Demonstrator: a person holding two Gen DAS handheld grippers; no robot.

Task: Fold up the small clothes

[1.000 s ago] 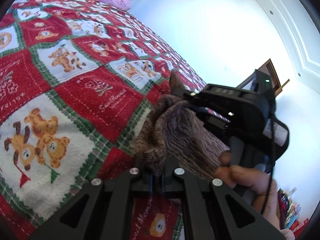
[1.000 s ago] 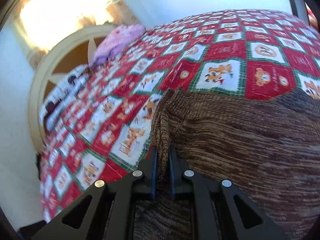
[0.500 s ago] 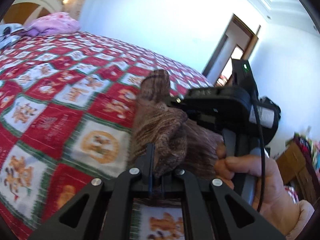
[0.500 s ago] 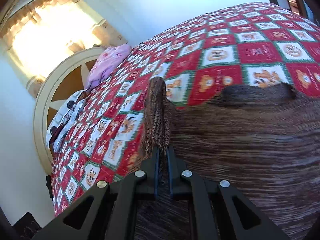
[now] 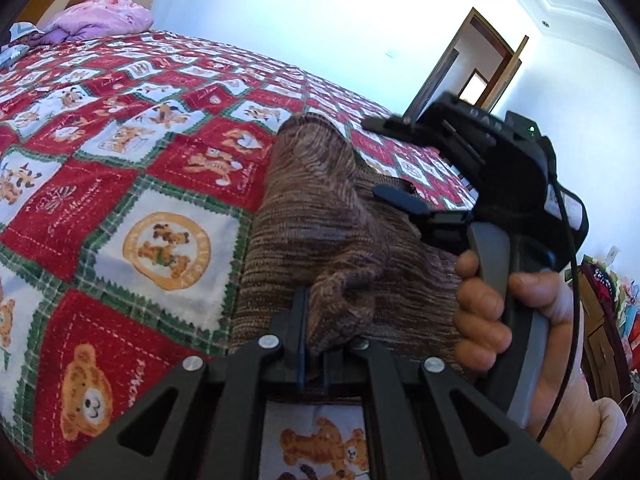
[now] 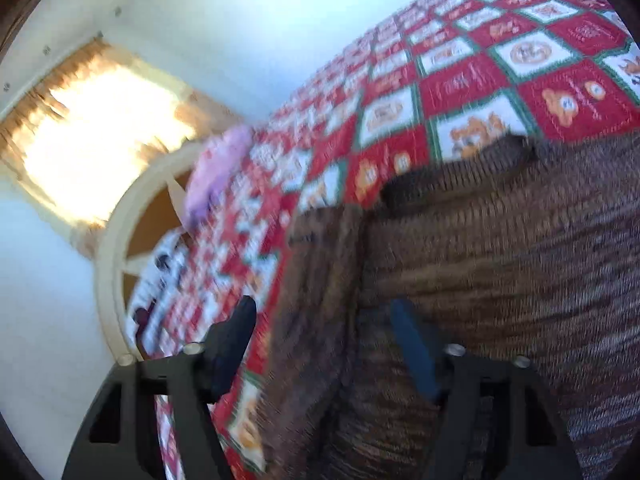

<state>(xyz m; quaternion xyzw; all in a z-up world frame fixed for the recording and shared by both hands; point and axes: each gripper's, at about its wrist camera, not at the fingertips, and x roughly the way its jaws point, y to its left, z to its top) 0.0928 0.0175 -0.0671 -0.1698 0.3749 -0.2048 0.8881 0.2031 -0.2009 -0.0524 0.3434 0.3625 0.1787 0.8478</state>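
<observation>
A brown striped knit garment point(image 5: 320, 220) lies on the red, white and green teddy-bear quilt point(image 5: 120, 152). My left gripper point(image 5: 314, 344) is shut on a bunched edge of the garment at its near side. My right gripper point(image 5: 400, 160) shows in the left wrist view, held by a hand, jaws spread above the garment's far part. In the right wrist view, my right gripper point(image 6: 324, 320) is open, with a fold of the garment point(image 6: 500, 280) lying loose between its fingers; this view is blurred.
A pink bundle of fabric point(image 5: 100, 16) lies at the head of the bed beside a cream and wood headboard point(image 6: 120, 240). A bright curtained window point(image 6: 88, 128) is behind it. An open doorway point(image 5: 476, 76) is past the bed's far side.
My right gripper has opened and let go of the garment edge it was pinching. The garment has come down flatter on the quilt. My left gripper still holds its edge.
</observation>
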